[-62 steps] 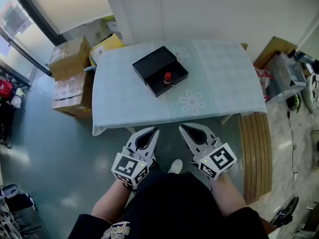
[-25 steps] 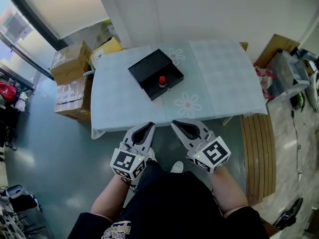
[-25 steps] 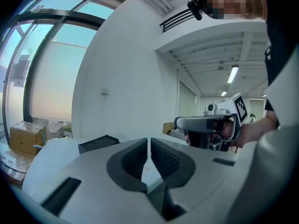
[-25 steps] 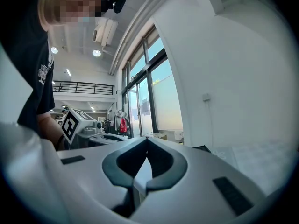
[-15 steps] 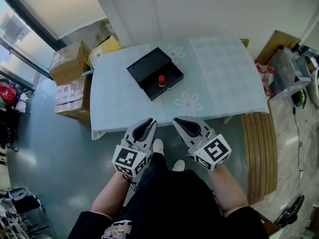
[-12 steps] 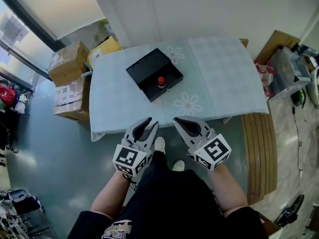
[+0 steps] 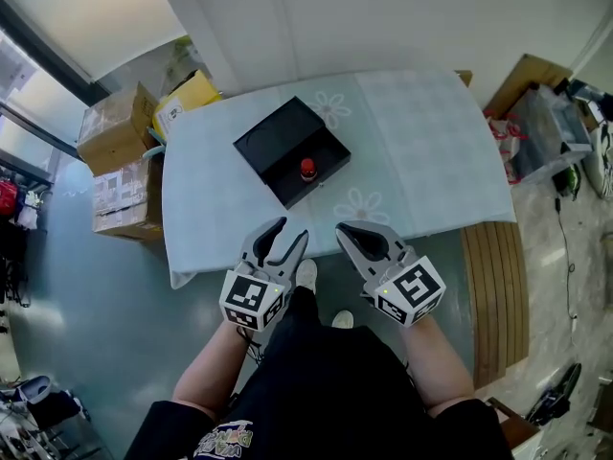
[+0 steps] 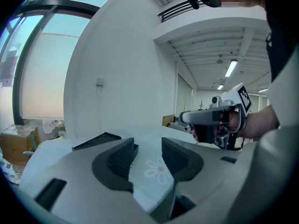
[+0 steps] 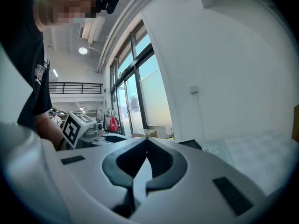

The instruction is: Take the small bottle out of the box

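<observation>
The left gripper (image 7: 289, 230) is before the counter (image 7: 431, 151) edge. Its jaws have just been opening, with nothing between them, probably to prepare the grasp. The bottle (image 7: 307, 169) stands upright in the open box (image 7: 278, 142), well ahead. The right gripper (image 7: 345, 230) has its jaws together and is empty, likely only waiting.

Flower-print tablecloth (image 7: 431, 142), cardboard boxes (image 7: 113, 137) at its left — perhaps a slatted bench (image 7: 493, 295) right
</observation>
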### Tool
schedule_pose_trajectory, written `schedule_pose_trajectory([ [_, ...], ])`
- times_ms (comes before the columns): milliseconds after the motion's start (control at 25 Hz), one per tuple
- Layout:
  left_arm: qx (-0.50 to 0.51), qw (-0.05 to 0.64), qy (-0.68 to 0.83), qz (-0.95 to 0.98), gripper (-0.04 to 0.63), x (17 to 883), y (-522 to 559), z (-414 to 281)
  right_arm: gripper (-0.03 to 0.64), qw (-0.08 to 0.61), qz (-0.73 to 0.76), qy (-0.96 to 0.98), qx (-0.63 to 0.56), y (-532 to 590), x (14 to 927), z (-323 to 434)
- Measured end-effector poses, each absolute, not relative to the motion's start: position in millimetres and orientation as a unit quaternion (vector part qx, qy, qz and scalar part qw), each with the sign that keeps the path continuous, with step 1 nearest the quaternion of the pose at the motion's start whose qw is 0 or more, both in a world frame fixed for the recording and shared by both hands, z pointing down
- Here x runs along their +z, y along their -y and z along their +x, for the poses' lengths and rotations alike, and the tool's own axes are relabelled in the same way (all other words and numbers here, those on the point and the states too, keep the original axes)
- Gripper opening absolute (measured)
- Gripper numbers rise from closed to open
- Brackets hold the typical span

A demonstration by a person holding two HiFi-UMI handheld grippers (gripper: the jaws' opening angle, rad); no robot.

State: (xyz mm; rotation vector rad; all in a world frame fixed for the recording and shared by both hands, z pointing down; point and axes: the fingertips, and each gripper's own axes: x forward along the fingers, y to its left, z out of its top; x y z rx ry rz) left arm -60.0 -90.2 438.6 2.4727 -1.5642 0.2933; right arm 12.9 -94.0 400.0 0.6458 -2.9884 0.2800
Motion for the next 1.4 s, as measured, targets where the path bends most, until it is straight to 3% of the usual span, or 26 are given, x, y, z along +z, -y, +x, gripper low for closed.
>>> schedule_pose_trajectory([
  [400,0.15,0.106,0.503,0.845,0.218,472,154,-84,0.021,0.05,0.245,0.961,0.12,144,422,-3],
  [1400,0.242,0.114,0.422,0.867,0.222,562,263,-87,0.021,0.078,0.319,0.924,0.196,215,482,-1],
])
